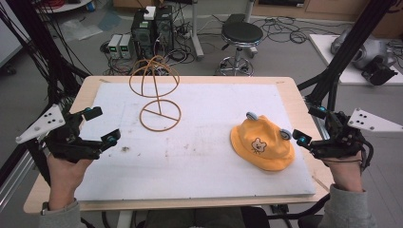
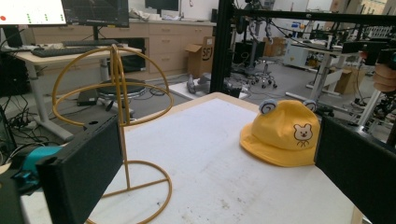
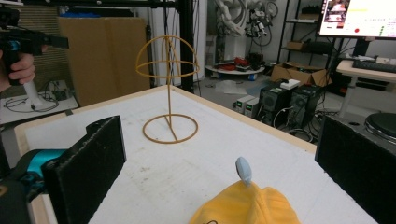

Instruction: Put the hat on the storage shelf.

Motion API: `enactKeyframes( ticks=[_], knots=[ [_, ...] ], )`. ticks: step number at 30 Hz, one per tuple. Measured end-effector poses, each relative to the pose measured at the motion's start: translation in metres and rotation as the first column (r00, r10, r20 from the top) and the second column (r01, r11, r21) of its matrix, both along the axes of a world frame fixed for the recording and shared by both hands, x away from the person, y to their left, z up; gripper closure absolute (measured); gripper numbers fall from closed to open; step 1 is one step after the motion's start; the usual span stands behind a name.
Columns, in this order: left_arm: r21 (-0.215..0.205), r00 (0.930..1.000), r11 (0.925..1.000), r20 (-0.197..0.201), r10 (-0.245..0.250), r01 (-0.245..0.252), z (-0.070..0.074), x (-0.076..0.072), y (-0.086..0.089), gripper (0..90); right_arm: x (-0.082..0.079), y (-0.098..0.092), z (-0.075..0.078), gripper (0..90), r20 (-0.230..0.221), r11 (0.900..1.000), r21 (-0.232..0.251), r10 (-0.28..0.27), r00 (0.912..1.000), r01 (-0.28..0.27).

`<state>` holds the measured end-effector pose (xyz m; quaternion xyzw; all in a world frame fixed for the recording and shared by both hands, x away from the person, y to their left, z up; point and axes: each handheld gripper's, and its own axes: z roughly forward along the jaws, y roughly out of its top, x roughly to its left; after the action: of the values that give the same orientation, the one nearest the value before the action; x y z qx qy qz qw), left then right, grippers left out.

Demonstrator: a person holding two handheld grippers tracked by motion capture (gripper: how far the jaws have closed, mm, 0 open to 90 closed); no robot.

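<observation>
Left hand-held gripper sits at the left edge of the surface, jaws spread wide, nothing between them. Right hand-held gripper is at the right edge, jaws also wide apart and empty. Yellow bucket hat with bear face and grey ears lies flat on the white surface just beside the right hand-held gripper's tips, not touching; well apart from the left one. Wire hat stand stands upright ahead of the left hand-held gripper, nearer to it than to the right, bare.
</observation>
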<state>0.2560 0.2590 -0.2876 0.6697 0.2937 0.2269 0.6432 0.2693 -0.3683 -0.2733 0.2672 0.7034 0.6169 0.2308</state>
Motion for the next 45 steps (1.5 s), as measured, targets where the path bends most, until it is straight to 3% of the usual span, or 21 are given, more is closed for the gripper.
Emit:
enactKeyframes(
  ticks=[9, 23, 27, 32, 37, 42, 45],
  knots=[
    [0.005, 0.9998, 0.9998, 0.005, 0.02, -0.02, 0.001, -0.001, 0.0, 1.8, 0.0, 0.0, -0.001, 1.3, 0.0, 1.0, -0.012, -0.001, 1.0, 0.001],
    [0.017, 0.9999, 0.9998, -0.012, 0.01, -0.01, -0.003, 0.003, -0.005, 1.8, 0.002, -0.01, -0.002, 1.3, 0.007, 0.999, -0.046, -0.029, 0.9995, 0.029],
    [0.017, 0.9997, 0.9998, -0.02, 0.012, -0.011, -0.003, 0.003, -0.005, 1.8, 0.005, -0.012, -0.001, 1.3, 0.008, 0.999, -0.051, -0.015, 0.9998, 0.016],
    [0.023, 0.9998, 0.9997, -0.016, 0.013, -0.013, -0.003, 0.002, -0.005, 1.8, 0.012, -0.015, 0.0, 1.3, 0.015, 0.998, -0.062, 0.017, 0.9998, -0.016],
    [0.029, 0.9996, 0.9994, -0.021, 0.02, -0.019, -0.004, 0.003, -0.006, 1.8, 0.029, -0.021, -0.005, 1.3, -0.023, 0.994, -0.094, 0.046, 0.9987, -0.048],
    [0.032, 0.9998, 0.9995, -0.022, 0.001, 0.0, -0.005, 0.003, -0.008, 1.8, 0.042, -0.023, -0.012, 1.3, -0.059, 0.991, -0.125, 0.043, 0.9973, -0.05],
    [0.025, 0.9996, 0.9995, -0.024, -0.016, 0.017, -0.007, 0.005, -0.009, 1.8, 0.046, -0.024, -0.015, 1.4, -0.052, 0.991, -0.126, 0.038, 0.9979, -0.044]
  ],
)
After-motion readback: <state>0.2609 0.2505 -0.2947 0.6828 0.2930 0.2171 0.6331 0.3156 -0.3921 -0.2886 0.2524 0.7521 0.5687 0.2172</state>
